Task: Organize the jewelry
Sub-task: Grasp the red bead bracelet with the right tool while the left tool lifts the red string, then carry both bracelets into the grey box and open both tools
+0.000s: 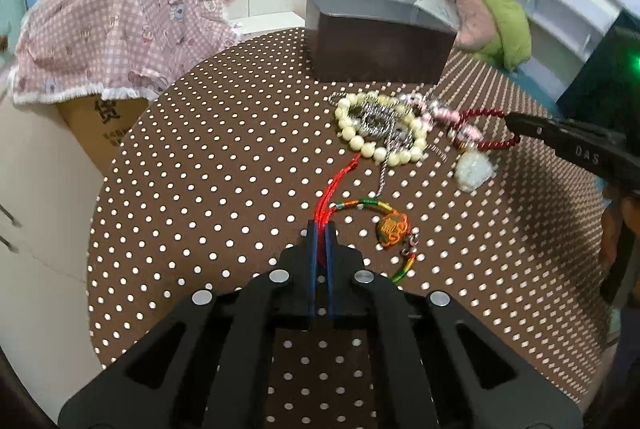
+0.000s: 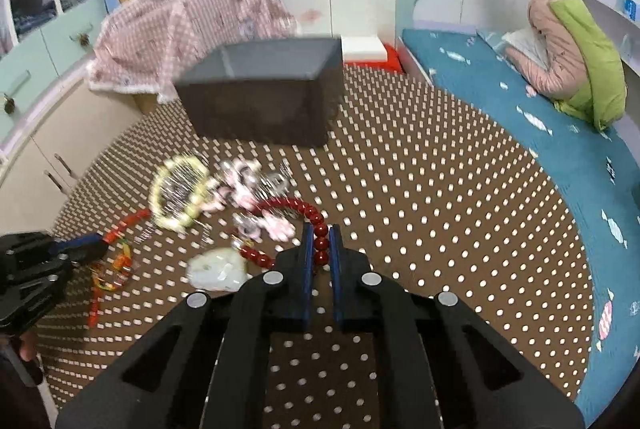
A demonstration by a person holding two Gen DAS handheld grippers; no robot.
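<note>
A tangle of jewelry lies on the brown dotted table: a cream bead bracelet, silver chains, pink charms, a pale jade pendant and a dark red bead bracelet. My left gripper is shut on a red cord that runs up to the pile; beside it lies a multicoloured cord with an orange knot charm. In the right wrist view my right gripper is shut on the dark red bead bracelet, with the beads between its blue pads. The jade pendant lies just left of it.
A dark open box stands at the back of the table. A pink checked cloth drapes a cardboard box at the left. A blue mattress with a pink and green jacket borders the right.
</note>
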